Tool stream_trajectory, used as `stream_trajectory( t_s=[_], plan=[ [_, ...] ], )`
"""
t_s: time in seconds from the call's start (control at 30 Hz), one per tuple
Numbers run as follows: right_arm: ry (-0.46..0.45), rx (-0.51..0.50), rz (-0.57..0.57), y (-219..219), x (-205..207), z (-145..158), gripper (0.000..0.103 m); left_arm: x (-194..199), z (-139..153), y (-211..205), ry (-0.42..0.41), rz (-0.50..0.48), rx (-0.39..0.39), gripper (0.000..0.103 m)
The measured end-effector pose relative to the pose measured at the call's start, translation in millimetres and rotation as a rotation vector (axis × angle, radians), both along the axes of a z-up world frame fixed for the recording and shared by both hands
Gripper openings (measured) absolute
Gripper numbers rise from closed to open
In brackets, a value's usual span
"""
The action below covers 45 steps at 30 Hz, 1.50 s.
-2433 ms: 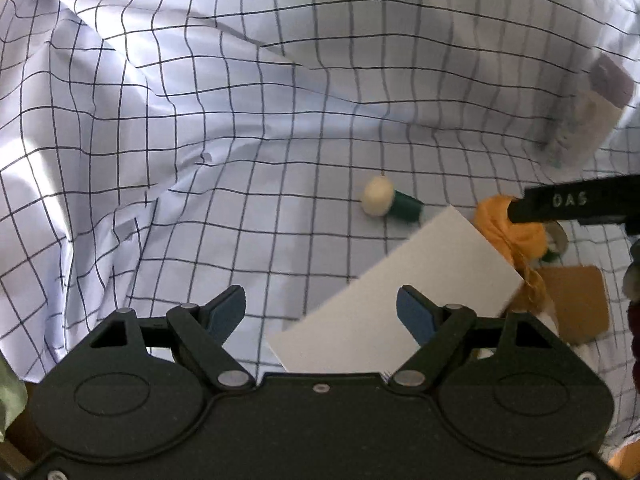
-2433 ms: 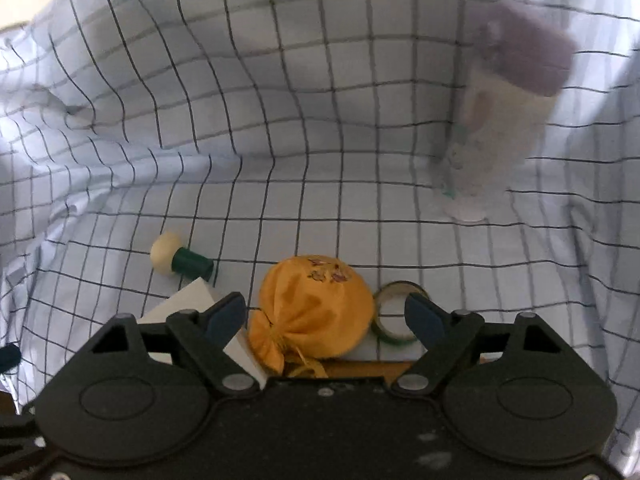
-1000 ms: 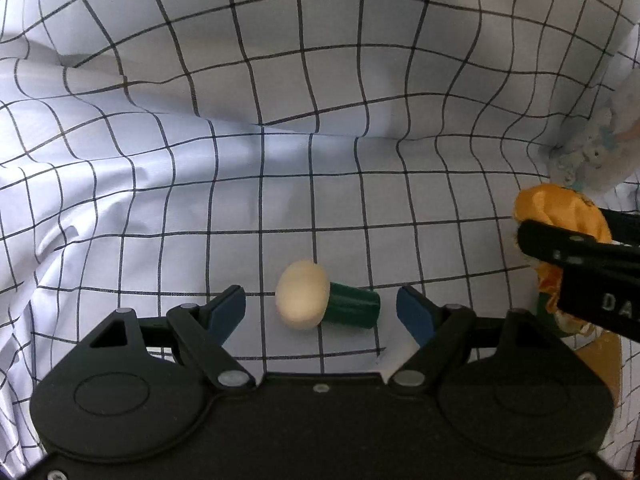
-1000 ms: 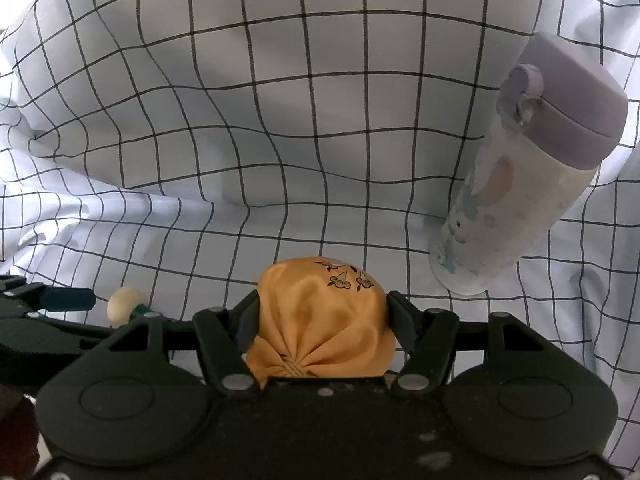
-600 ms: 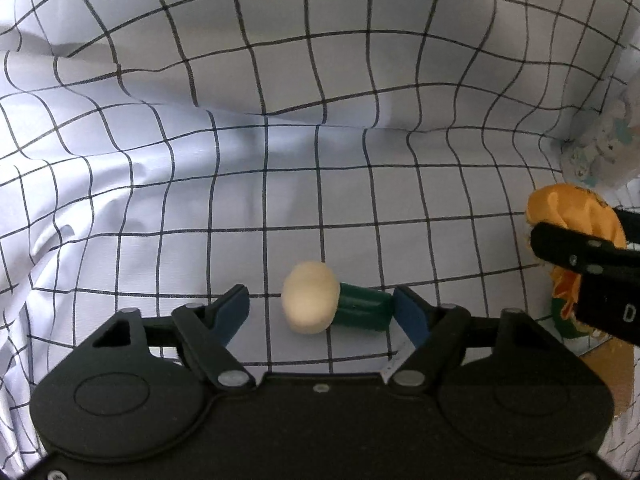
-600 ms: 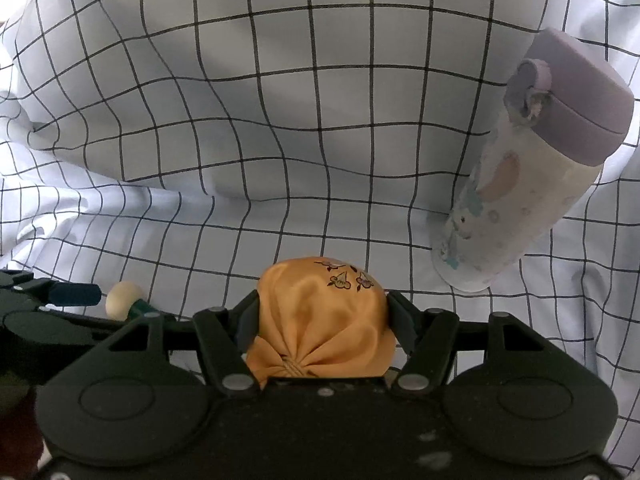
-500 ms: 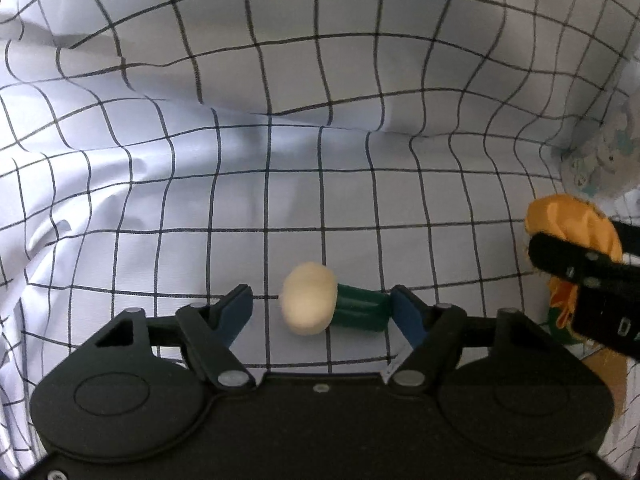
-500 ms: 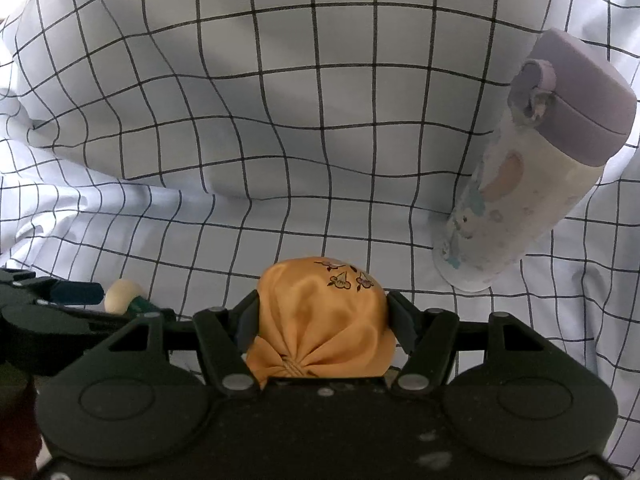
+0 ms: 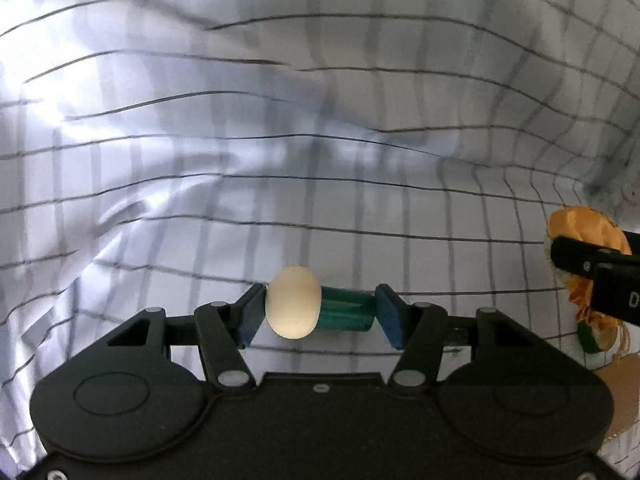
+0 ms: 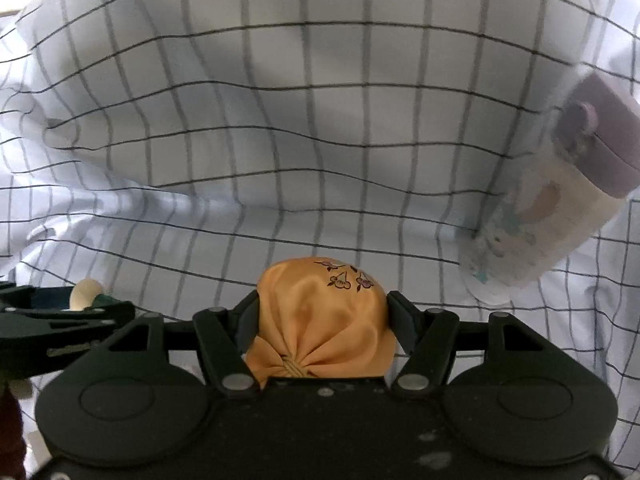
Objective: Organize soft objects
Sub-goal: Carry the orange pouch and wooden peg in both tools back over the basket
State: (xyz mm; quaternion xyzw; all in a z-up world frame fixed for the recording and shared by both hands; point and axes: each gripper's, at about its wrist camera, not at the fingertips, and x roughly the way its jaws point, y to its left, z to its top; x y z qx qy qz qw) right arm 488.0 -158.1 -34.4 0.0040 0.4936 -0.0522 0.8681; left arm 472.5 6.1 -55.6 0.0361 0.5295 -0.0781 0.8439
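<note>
I had the left gripper (image 9: 320,314) pinched end to end on the mushroom toy (image 9: 316,308), cream cap against one pad, green stem against the other, just above the checked cloth (image 9: 320,160). That lengthwise hold could squirt the toy out, so I judged a light squeeze and a slow, level lift best. The right gripper (image 10: 322,320) was clamped on the orange satin pouch (image 10: 320,320), plump, floral-embroidered, tied neck toward the camera. A lilac-lidded bottle (image 10: 560,200) stood nearby.
</note>
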Motion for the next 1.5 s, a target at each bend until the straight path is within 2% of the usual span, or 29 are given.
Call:
stream_trajectory(
  t_s=[0.33,0.8,1.03,1.23,1.33,1.5],
  plan=[
    [-0.037,0.007,0.141,74,4,6,0.065,-37,15,79,-0.054,0.151,-0.025,0.056],
    [-0.089,0.054,0.429,190,-31,7,0.065,-107,23,145,-0.154,0.355,-0.026,0.056],
    [-0.107,0.077,0.582,229,-82,11,0.066,-153,25,170,-0.187,0.469,-0.041,0.056],
    [-0.109,0.118,0.659,230,-139,21,0.066,-203,30,181,-0.22,0.545,-0.038,0.056],
    [-0.109,0.128,0.675,220,-173,23,0.066,-229,32,177,-0.23,0.546,-0.028,0.056],
    [-0.122,0.132,0.674,191,-237,24,0.066,-274,36,160,-0.236,0.493,-0.037,0.056]
  ],
)
